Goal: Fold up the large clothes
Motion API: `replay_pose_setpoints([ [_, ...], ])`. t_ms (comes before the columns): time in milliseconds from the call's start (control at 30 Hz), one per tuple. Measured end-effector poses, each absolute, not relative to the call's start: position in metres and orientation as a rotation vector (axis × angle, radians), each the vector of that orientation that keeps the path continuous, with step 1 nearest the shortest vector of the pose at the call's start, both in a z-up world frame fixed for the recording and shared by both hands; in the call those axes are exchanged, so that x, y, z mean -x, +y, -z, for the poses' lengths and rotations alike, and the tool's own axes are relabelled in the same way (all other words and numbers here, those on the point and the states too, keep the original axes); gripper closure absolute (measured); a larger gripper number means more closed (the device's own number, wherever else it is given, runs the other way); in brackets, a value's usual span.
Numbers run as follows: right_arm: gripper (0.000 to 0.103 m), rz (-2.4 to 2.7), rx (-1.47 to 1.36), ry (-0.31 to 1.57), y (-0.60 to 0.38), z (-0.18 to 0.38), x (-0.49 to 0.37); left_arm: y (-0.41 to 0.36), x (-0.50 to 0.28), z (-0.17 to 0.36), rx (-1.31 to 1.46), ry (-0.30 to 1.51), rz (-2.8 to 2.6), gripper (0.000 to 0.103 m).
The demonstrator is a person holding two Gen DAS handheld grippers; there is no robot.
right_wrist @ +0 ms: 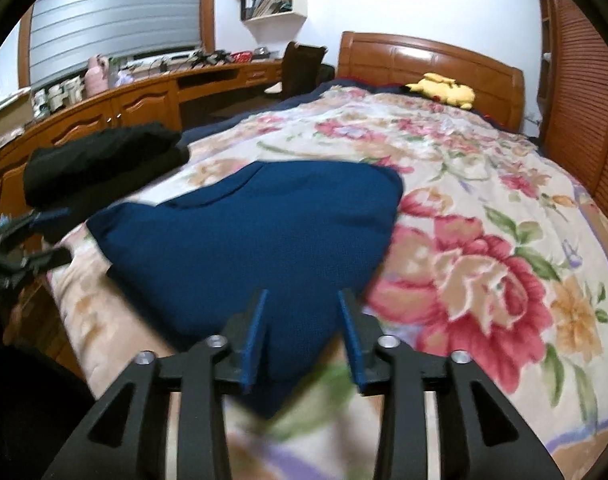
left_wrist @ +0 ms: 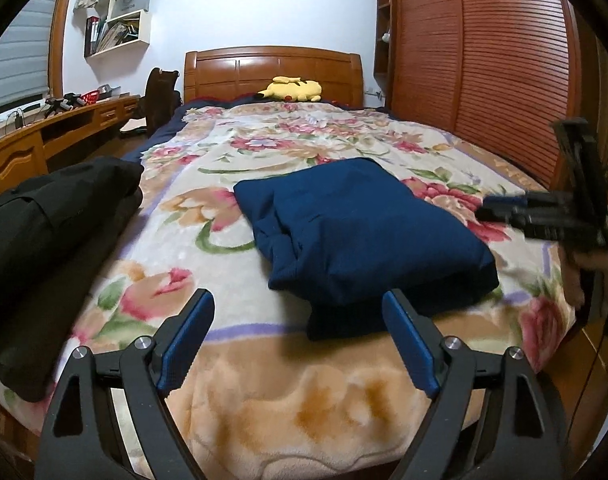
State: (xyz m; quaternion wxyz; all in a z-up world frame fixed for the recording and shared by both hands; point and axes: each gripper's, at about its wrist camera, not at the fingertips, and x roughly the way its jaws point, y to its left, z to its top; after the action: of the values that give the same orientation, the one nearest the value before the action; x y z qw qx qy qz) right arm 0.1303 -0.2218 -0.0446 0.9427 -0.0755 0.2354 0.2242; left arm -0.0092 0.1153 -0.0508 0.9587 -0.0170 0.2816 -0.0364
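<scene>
A navy blue garment (left_wrist: pixel 368 232) (right_wrist: pixel 259 232) lies folded into a thick rectangle on the floral blanket (left_wrist: pixel 223 392) (right_wrist: pixel 484 280) near the foot of the bed. My left gripper (left_wrist: pixel 297 298) is open wide just short of the garment's near edge, and no cloth sits between its pads. My right gripper (right_wrist: pixel 304 294) is open over the garment's near corner; the cloth shows in the gap but the pads do not press on it. Each gripper also appears, blurred, in the other's view: the right gripper (left_wrist: pixel 504 210) beside the garment's right edge, the left gripper (right_wrist: pixel 51 236) at its left.
A folded black garment (left_wrist: pixel 55 220) (right_wrist: pixel 103 160) lies on the bed's left side. A yellow plush toy (left_wrist: pixel 291 90) (right_wrist: pixel 444 90) rests by the wooden headboard (left_wrist: pixel 271 68). A slatted wardrobe (left_wrist: pixel 484 60) runs along the right; a wooden desk (left_wrist: pixel 43 132) and chair stand to the left.
</scene>
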Motion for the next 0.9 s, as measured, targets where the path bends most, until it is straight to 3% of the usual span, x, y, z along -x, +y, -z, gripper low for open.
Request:
replay_pose_setpoints([
  [100, 0.04, -0.438, 0.141, 0.473, -0.229, 0.041, -0.144, 0.117, 0.008, 0.055, 0.037, 0.587, 0.061, 0.017],
  [900, 0.029, -0.409, -0.015, 0.676, -0.207, 0.064, -0.33, 0.097, -0.024, 0.091, 0.02, 0.74, 0.029, 0.017],
])
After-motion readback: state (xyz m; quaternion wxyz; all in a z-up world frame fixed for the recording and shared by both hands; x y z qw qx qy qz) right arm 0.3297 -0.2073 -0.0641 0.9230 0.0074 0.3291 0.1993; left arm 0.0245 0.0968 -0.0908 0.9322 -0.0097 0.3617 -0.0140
